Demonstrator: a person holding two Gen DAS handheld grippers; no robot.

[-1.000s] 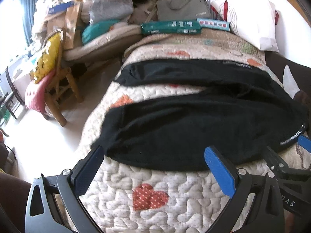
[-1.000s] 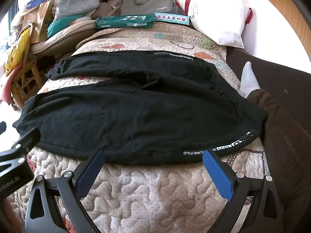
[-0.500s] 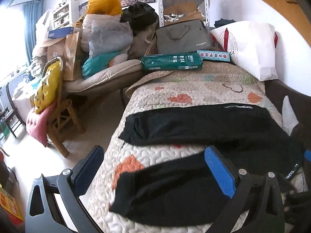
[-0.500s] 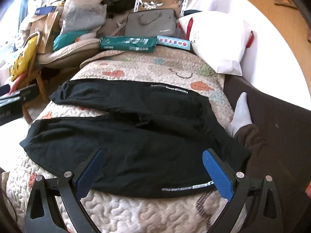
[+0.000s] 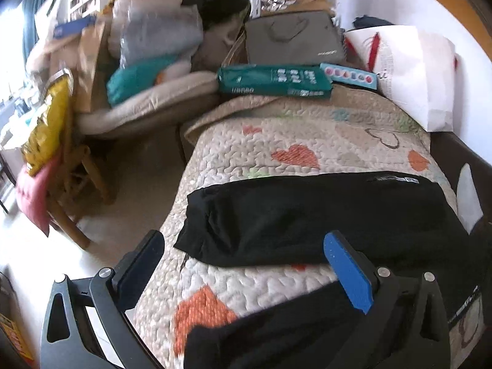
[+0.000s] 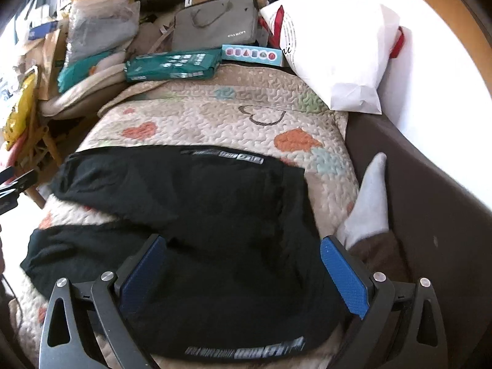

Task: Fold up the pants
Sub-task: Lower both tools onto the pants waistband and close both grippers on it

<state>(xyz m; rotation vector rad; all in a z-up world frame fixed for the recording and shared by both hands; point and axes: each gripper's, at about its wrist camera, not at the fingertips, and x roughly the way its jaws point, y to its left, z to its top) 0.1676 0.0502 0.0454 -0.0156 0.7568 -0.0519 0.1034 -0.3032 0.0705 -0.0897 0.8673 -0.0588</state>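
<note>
Both claws, left claw [image 5: 246,272] and right claw [image 6: 243,272], gape wide, empty, above black pants [image 6: 200,215] spread on the quilt [image 6: 230,117]

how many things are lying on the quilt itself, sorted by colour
black: 1, the pants
green: 1, the flat pack
light blue: 1, the box
white: 1, the bag
grey: 1, the sock at the edge of the quilt
total: 5
</note>
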